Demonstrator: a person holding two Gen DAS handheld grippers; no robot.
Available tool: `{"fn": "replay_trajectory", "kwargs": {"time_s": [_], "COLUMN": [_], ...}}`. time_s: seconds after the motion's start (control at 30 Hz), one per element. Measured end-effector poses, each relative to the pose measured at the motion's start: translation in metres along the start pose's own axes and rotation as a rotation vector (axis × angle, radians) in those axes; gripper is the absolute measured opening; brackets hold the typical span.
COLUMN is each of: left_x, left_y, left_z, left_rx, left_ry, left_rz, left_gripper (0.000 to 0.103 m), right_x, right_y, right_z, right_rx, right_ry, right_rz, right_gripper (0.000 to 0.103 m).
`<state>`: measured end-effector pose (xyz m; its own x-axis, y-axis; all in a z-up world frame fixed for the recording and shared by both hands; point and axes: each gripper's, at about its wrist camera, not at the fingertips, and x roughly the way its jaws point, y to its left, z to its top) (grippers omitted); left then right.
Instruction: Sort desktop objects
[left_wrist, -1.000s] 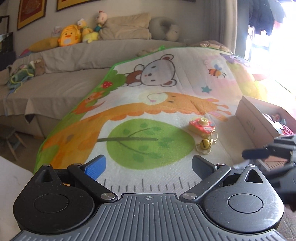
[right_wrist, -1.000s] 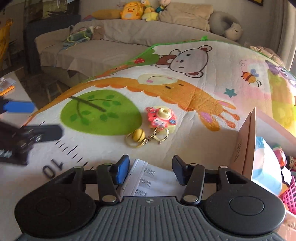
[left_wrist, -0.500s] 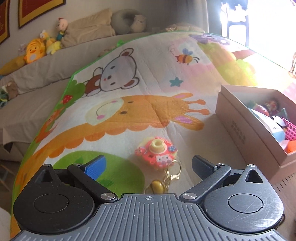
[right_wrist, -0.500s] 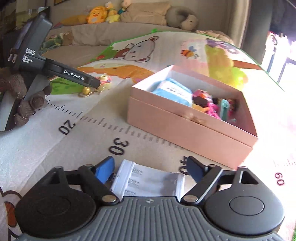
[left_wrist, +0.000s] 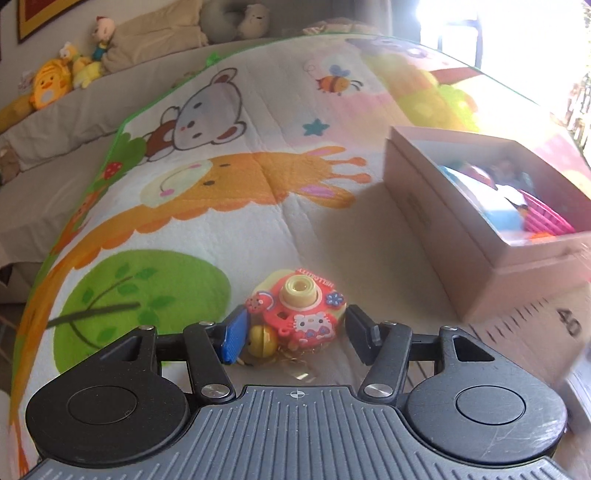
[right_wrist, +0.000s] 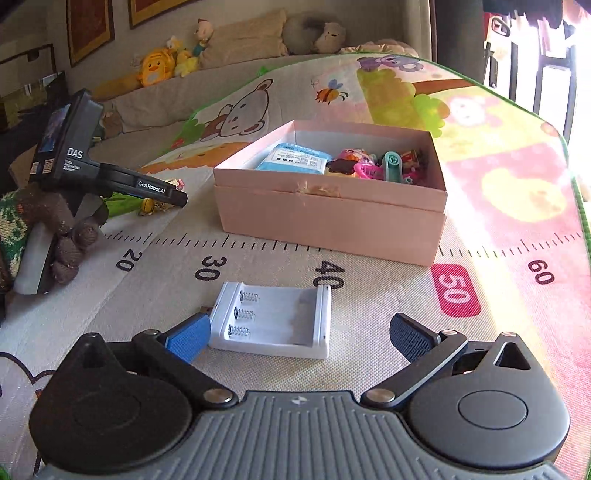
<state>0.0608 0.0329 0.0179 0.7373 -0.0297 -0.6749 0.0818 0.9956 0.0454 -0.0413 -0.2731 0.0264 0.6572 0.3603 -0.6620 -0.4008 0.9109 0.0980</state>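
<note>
At the top we see a beige sofa (right_wrist: 229, 77) with plush toys (right_wrist: 157, 68), framed pictures (right_wrist: 89, 31) upper left, bright window (right_wrist: 554, 55) upper right.

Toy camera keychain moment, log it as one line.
left claw: open around toy camera keychain | right claw: open, battery holder on mat | pink box: open

A home living room: a grey-covered sofa (right_wrist: 155, 107) lined with plush toys (right_wrist: 157, 68) and cushions (right_wrist: 243, 37), framed pictures (right_wrist: 88, 29) on the wall, and a children's cartoon play mat (left_wrist: 229, 192) printed with animals.
</note>
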Motion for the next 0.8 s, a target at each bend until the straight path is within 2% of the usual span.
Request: {"fn": "replay_trajectory", "kwargs": {"time_s": [0.17, 0.23, 0.33, 0.5, 0.63, 0.8], "left_x": [-0.052, -0.066, -0.078, -0.083, -0.085, -0.085], "left_y": [-0.033, -0.044, -0.056, -0.056, -0.048, -0.042], "left_z": [-0.047, -0.062, -0.072, -0.076, -0.080, -0.081], "left_rx": [0.034, 0.040, 0.062, 0.040, 0.016, -0.009], "left_ry": [0.000, -0.007, -0.027, -0.042, -0.036, -0.041], "left_rz": [-0.117, -0.150, -0.183, -0.137, -0.124, -0.115], "left_gripper": [0.066, 0.078, 0.086, 0.096, 0.098, 0.100], "right_x": [-0.004, -0.003, -0.002, -0.001, -0.005, -0.009], "right_y": [0.004, 0.008, 0.010, -0.001, -0.016, -0.025], "right_z": [-0.013, -0.014, -0.014, -0.001, -0.002, -0.004], "right_rx": [-0.012, -0.044, -0.033, 0.090, 0.179, 0.181], "right_ry": [0.045, 0.067, 0.080, 0.115, 0.092, 0.080], "right_rz": [-0.007, -0.027, -0.039, -0.022, 0.034, 0.097], "right_gripper": [0.103, 0.103, 0.103, 0.103, 0.103, 0.103]}}
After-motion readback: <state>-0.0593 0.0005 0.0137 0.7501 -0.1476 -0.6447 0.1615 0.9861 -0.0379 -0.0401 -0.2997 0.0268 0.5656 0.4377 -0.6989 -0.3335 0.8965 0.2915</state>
